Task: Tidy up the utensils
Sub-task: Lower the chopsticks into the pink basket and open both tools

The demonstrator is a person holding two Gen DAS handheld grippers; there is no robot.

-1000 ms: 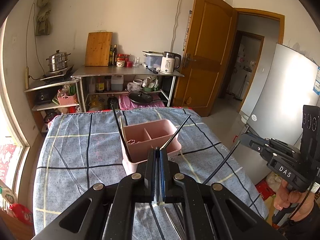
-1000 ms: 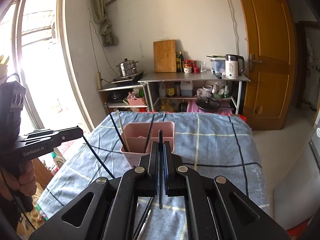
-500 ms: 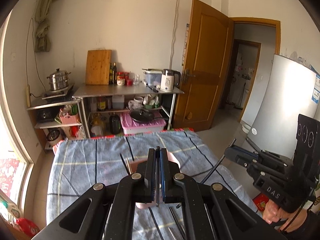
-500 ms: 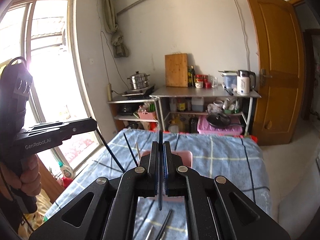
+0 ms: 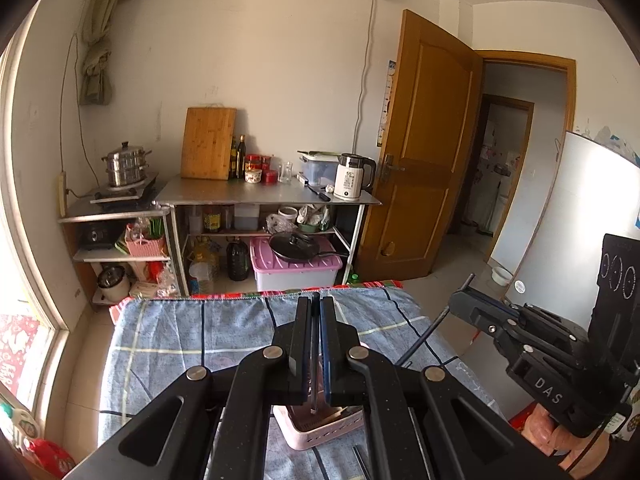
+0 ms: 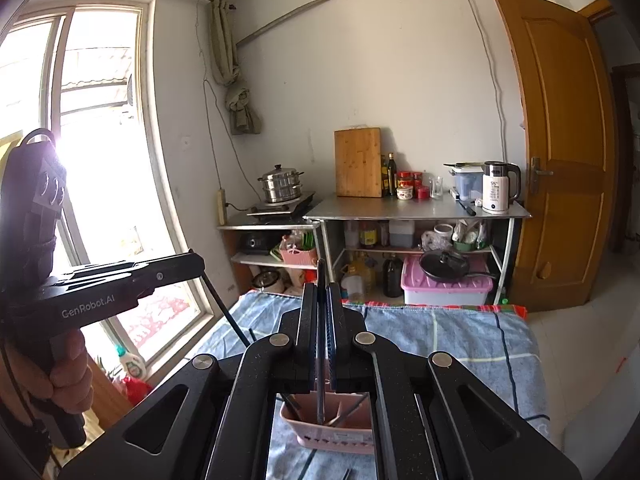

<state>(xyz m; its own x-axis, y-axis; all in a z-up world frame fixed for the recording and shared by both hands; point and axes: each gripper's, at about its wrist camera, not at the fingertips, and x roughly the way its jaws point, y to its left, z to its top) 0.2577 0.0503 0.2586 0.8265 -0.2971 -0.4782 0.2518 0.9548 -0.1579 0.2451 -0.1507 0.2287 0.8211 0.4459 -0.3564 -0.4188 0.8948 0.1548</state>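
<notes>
The surface (image 5: 168, 344) is a table under a blue checked cloth, and the pink holder (image 6: 332, 436) stands on it toward the near end, low in both views and partly hidden behind the tools. The cloth is bare on the far half and on both sides of the holder, so there is plenty of open room; its far edge drops off toward the kitchen shelves, and the left edge runs near the window.

Several dark sticks already stand or lean in the holder's compartments, so part of the sorting looks done. At least one or two more thin pieces lie on the cloth just in front of the holder, at the bottom of the right view, so some work is likely left.

The right tool (image 6: 322, 344) is closed on a thin black chopstick (image 6: 320, 396), held upright with its lower end over or just inside the holder; whether it touches the bottom cannot be told. The left tool (image 5: 315, 348) is also closed, on a thin stick (image 5: 315, 394) that points down toward the holder; from the right view a dark rod slants down from its tip.

Both tools sit high above the holder, so the drop should be straight down, and the rim is the only near edge to clear.
</notes>
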